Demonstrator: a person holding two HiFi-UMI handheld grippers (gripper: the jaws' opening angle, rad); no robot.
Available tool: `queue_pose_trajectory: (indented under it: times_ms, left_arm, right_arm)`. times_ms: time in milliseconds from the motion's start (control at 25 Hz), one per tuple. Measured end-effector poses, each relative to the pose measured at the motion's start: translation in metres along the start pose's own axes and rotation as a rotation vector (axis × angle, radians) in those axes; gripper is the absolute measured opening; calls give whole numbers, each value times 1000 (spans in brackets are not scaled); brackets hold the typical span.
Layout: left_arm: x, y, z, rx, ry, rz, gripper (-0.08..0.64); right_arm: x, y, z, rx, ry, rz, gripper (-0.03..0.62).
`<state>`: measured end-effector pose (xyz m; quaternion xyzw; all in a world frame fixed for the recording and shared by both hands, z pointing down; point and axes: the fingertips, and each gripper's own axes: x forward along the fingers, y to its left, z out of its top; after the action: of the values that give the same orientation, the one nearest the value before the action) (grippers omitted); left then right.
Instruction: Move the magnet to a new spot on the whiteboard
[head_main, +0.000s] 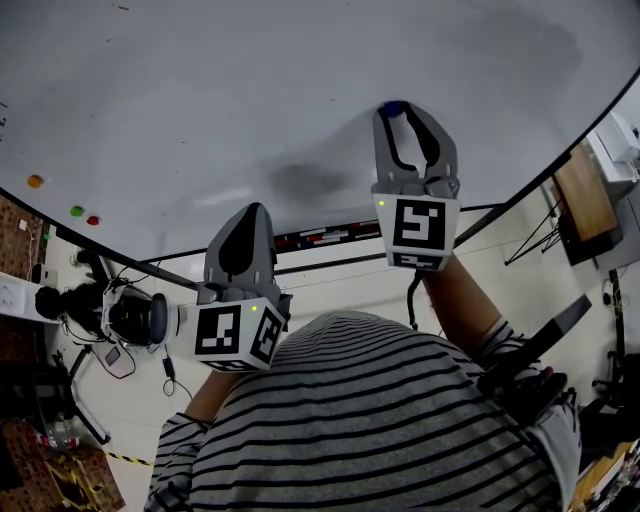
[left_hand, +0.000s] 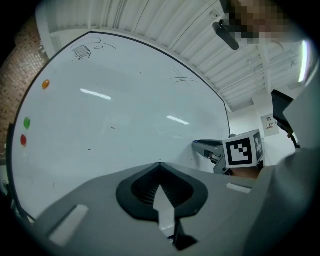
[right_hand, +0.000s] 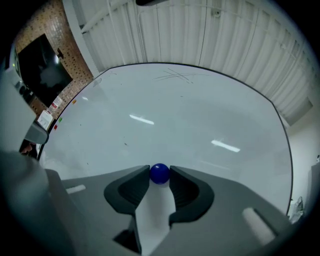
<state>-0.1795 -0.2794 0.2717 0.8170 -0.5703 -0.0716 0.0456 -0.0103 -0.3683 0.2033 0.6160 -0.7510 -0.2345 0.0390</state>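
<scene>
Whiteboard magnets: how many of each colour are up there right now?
blue magnet: 1
orange magnet: 1
green magnet: 1
red magnet: 1
Total: 4

An orange magnet (head_main: 35, 181), a green magnet (head_main: 77, 211) and a red magnet (head_main: 93, 220) sit at the far left of the head view, the green and the red near each other. Lower, a narrow tray (head_main: 320, 238) holds markers. A black camera (head_main: 135, 318) stands left, a wooden desk (head_main: 585, 195) right
</scene>
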Motion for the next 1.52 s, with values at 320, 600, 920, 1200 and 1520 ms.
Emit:
queue_pose_trajectory:
  times_ms: [320,600,920,1200,1520]
  left_arm:
    - [-5,-4,-2,-2,8,5,15]
    - [-3,-1,-11,-3,10,12,15]
    - [-28,-43,-14,8,4,33,15]
    - [-67,-104,-17,27,-9,51,15]
    - [-117,-156,-14,72,-12,113,15]
  right_arm:
    - [-4,-6,-6,43,15,-3,124]
    - [-19,-6,3,53,-20,7,124]
    - [-96,-37,8,100,-21,16,126]
    - [-171,-68,5,109,-9,41,125]
    - [-237,-86,13,155,-11,100,126]
